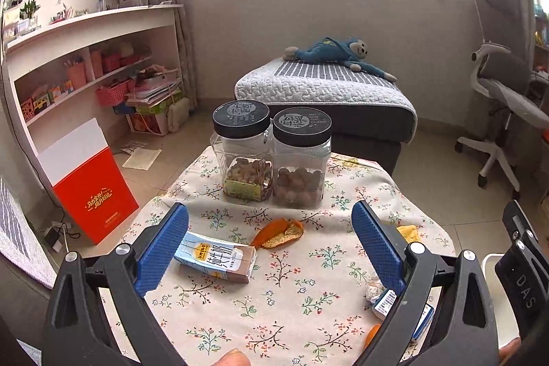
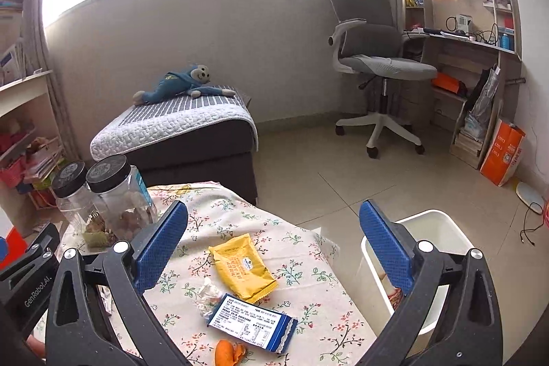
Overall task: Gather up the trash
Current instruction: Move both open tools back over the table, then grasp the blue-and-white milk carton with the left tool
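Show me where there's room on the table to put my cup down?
Bare cloth lies in front of the milk carton, toward the near edge, and between the orange peel and the jars. The right side is crowded: yellow packet, blue wrapper, crumpled wrapper.

— Where's the blue-and-white milk carton [image 1: 216, 259]?
— On the floral-clothed counter [image 1: 274, 307], left of the orange peel [image 1: 279, 234]; two black-lidded clear plastic jars [image 1: 271, 156] stand behind.
— The white plastic bin [image 2: 429, 249]?
— Right of the counter.
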Motion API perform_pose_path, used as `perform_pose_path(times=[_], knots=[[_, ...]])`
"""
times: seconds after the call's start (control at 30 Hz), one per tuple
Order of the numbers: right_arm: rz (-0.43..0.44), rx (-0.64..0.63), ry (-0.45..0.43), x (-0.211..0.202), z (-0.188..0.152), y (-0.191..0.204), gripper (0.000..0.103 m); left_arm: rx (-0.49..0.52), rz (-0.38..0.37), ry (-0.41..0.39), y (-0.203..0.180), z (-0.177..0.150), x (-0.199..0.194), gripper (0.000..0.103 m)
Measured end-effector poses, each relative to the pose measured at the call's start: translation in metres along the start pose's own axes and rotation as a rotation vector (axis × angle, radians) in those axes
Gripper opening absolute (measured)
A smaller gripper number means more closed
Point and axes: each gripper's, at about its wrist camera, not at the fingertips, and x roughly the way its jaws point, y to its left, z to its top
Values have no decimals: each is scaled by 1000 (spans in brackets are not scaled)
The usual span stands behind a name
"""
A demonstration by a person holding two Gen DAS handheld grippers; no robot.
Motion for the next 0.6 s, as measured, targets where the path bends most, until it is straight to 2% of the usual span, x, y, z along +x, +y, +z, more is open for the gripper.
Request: perform_pose_path(times=[0.13, 0.33, 0.5, 0.6], knots=[[21, -51, 15, 6, -11, 27, 96, -61, 105, 132, 32, -7, 39, 93], [45, -104, 54, 19, -19, 43, 96, -372, 166, 419, 87, -31, 111, 93], [67, -134, 110, 36, -22, 45, 96, -485, 222, 488, 101, -43, 147, 93], [102, -131, 182, 53, -27, 48, 96, -522, 258, 533, 109, -47, 168, 93]])
